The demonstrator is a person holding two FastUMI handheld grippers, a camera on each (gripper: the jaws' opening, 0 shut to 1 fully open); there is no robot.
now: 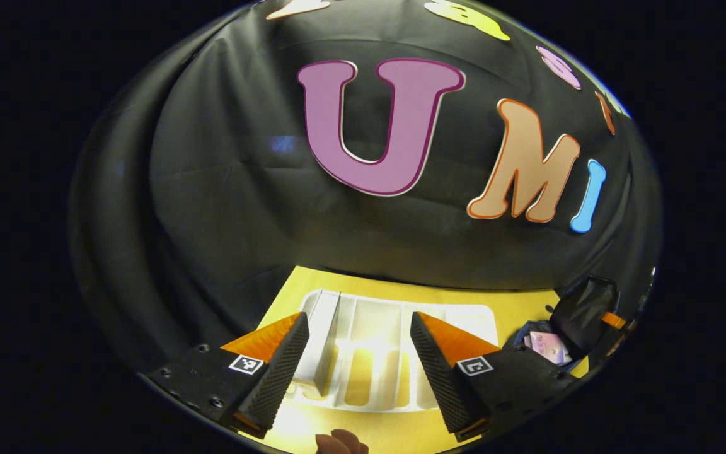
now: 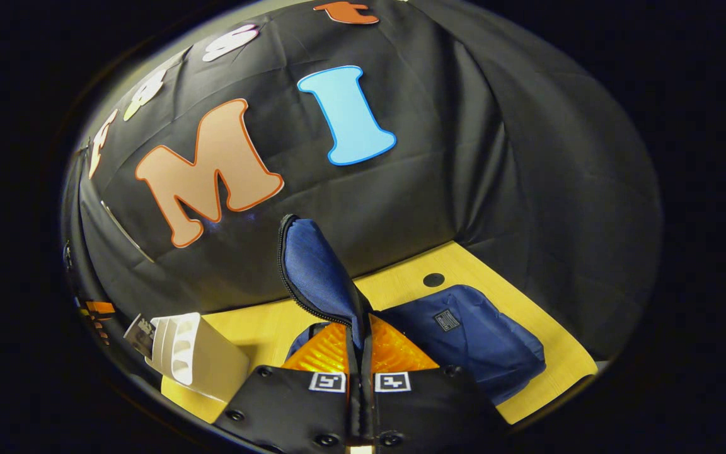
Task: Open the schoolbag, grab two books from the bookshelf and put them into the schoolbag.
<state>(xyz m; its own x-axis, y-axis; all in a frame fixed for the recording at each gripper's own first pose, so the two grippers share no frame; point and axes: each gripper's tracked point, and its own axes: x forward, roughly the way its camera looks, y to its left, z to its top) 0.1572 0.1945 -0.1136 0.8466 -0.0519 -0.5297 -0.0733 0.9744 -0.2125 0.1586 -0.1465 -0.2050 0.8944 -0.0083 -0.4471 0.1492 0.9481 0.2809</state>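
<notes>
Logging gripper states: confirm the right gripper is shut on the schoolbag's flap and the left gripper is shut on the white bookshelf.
The left gripper isn't shut: the left gripper view shows its fingers apart, the white bookshelf beyond them. The right gripper is shut on the schoolbag's flap, as stated.

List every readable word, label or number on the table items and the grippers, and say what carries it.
Patch on the schoolbag: too small to read.
Square markers on the left gripper and right gripper: coded patterns, no words.
Pink book in the schoolbag: print blurred.
</notes>
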